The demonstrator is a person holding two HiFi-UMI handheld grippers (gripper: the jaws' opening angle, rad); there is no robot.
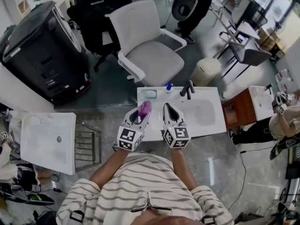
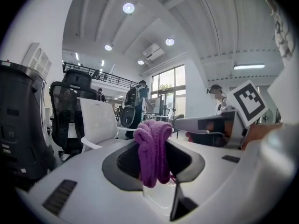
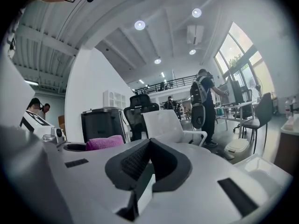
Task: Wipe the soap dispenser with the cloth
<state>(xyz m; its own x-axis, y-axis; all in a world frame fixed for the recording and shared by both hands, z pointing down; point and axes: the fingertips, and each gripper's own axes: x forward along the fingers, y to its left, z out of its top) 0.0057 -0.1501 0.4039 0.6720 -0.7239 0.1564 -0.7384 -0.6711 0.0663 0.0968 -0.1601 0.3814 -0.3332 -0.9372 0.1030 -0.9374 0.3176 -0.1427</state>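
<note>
Head view, left gripper [image 1: 141, 112]: clamped on a purple cloth [image 1: 144, 108], held above the front left part of a white sink counter [image 1: 216, 127].
Head view, right gripper [image 1: 168, 107]: just beside the left one, jaws pressed together with nothing between them.
Head view, soap dispenser [image 1: 169, 86]: small and blue-topped, upright at the counter's back edge between a soap dish [image 1: 149, 94] and the dark faucet [image 1: 187, 89]; well apart from both grippers and the cloth.
Head view, surroundings: a white office chair [image 1: 150, 46] behind the counter, a pale bin [image 1: 206, 70] to its right.
Left gripper view, left gripper [image 2: 156, 158]: both pads grip the cloth [image 2: 152, 143], which is bunched into folds and rises above the jaws.
Left gripper view, right gripper [image 2: 187, 123]: seen at the right, level with the cloth, its marker cube [image 2: 247, 101] behind.
Right gripper view, right gripper [image 3: 149, 143]: the dark pads meet at the tips, with nothing in the grip.
Right gripper view, cloth [image 3: 103, 143]: shows at the left, beside the jaws and not touching them.
</note>
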